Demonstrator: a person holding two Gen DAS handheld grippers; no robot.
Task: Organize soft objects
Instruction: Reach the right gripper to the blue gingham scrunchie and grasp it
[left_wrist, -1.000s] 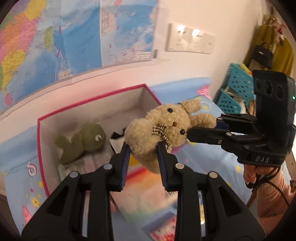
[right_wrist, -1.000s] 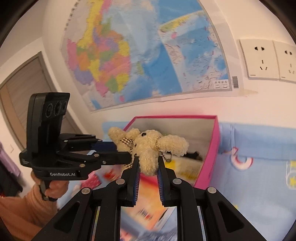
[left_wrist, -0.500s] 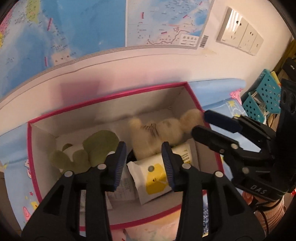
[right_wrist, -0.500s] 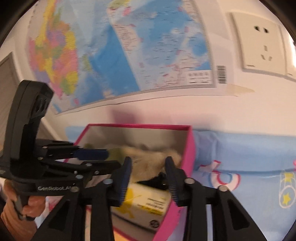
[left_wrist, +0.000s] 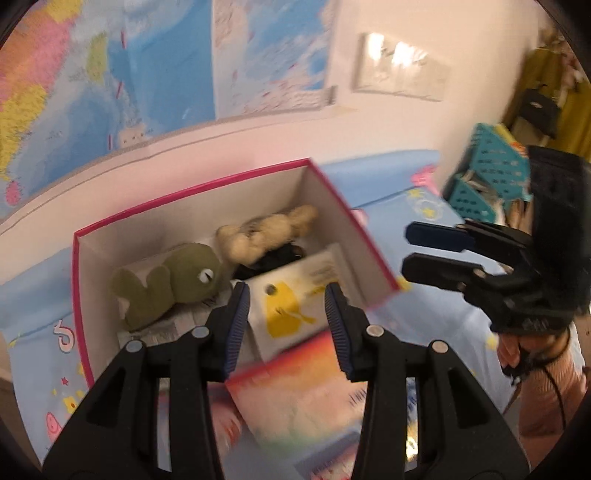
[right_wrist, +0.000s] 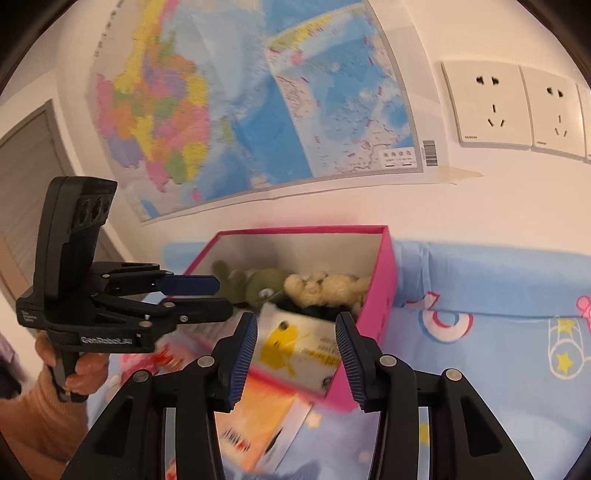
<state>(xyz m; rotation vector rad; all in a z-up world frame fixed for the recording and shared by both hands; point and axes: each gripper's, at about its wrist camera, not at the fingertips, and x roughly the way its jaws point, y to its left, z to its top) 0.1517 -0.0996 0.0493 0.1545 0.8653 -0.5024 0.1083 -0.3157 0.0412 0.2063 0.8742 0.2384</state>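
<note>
Both tongs, left (left_wrist: 287, 325) and right (right_wrist: 297, 356), are gaping apart, gripping nothing, while the teddy bear (left_wrist: 267, 232) is lying inside the pink box (left_wrist: 354, 221) (beside a green frog (left_wrist: 170, 286)).

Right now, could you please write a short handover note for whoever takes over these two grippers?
Left gripper: open, empty, in front of the pink box.
Right gripper: open, empty, also facing the box.
In the box: beige teddy bear lying at the back, green plush beside it, and a white packet with a yellow print in front.
Done: bear and green plush are boxed.
Left: no other soft toy shows outside the box; check the blue bedding.
</note>
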